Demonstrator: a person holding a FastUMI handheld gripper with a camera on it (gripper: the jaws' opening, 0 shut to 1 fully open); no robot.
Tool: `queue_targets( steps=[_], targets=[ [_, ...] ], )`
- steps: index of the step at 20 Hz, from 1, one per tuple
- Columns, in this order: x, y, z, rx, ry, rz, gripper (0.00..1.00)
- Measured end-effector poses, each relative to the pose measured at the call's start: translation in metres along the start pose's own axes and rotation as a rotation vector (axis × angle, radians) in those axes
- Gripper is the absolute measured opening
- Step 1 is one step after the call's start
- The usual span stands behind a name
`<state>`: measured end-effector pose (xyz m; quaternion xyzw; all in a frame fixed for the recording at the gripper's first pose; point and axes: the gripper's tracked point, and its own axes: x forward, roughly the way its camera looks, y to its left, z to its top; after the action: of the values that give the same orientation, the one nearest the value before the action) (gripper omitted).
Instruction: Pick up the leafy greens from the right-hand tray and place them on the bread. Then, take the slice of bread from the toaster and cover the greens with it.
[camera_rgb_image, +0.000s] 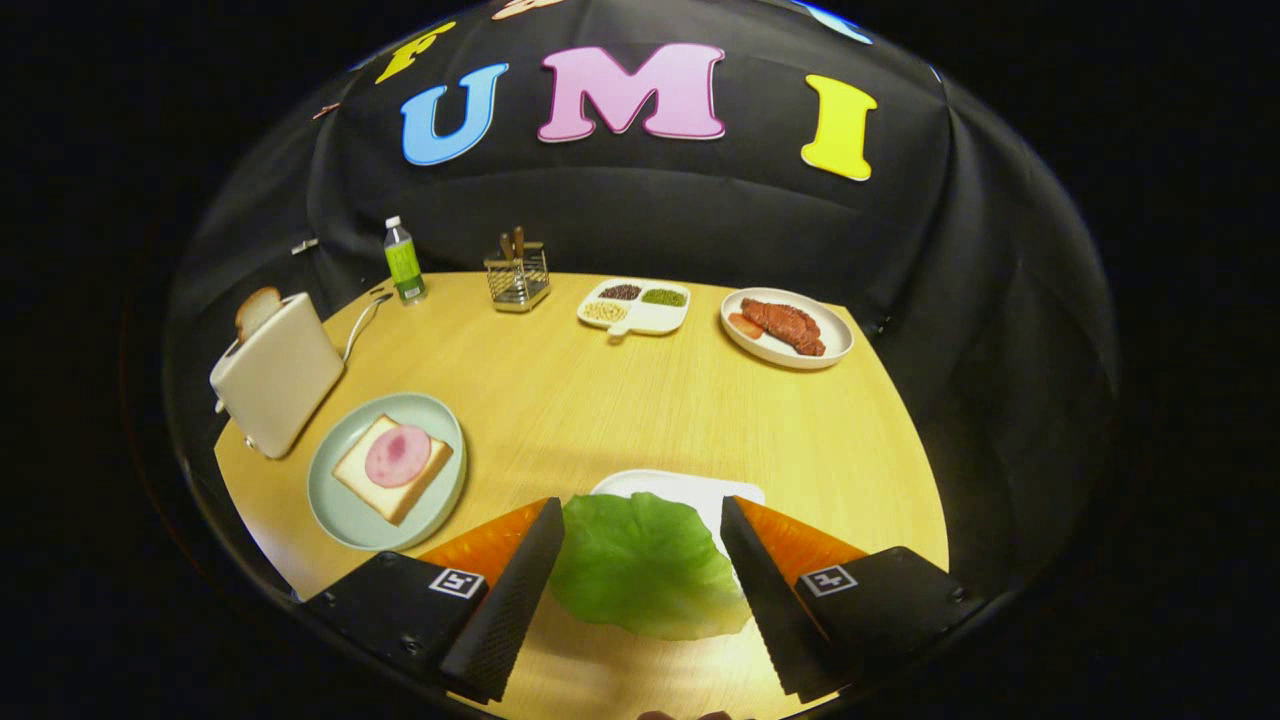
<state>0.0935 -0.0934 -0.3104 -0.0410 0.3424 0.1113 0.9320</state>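
Tool (640, 560) open, fingers spread wide, one to each side of the lettuce leaf (640, 575). Neither finger (515, 600) presses on the leaf as far as can be told; a sliver of gap shows on both sides. Leaf sits between the fingers, its far edge overlapping the white tray (690, 490) just ahead of them, its near part over the bare wood surface (600, 400). Whether it is lifted or lying flat, cannot tell.

Step in hand, by my reading: taking the leaf. To do it well, close slowly on the middle of the leaf, not the thin rim, so it bunches rather than slips out. Keep the fingertips low enough to catch it but off the tray edge. A thin, floppy thing; likely to fold or droop once raised, so carry it level.

Further out, to the left of the fingers: pale green plate (345, 505) bearing a slice of bread (345, 475) topped with a pink round of ham (397, 456). That is where the leaf goes. Beyond the plate, a cream toaster (280, 375) with a second slice (257, 310) standing up out of its slot.

Far side of the surface: bottle (404, 262), wire caddy (518, 276), divided dish of beans (634, 305), plate of meat (787, 327). All well apart from the work.
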Motion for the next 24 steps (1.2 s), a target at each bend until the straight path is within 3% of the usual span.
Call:
queue_targets(
  steps=[8, 12, 15, 18, 21, 23, 24],
  targets=[
    [0.032, -0.012, -0.055, 0.012, 0.117, 0.032, 0.98],
    [0.035, -0.009, -0.062, 0.000, 0.125, 0.050, 0.96],
    [0.035, -0.007, -0.061, -0.002, 0.123, 0.060, 0.89],
    [0.034, 0.000, -0.061, -0.032, 0.125, 0.082, 0.70],
    [0.034, 0.006, -0.061, -0.054, 0.123, 0.106, 0.30],
    [0.034, 0.007, -0.060, -0.058, 0.129, 0.110, 0.20],
    [0.030, 0.006, -0.057, -0.044, 0.134, 0.104, 0.20]
  ],
)
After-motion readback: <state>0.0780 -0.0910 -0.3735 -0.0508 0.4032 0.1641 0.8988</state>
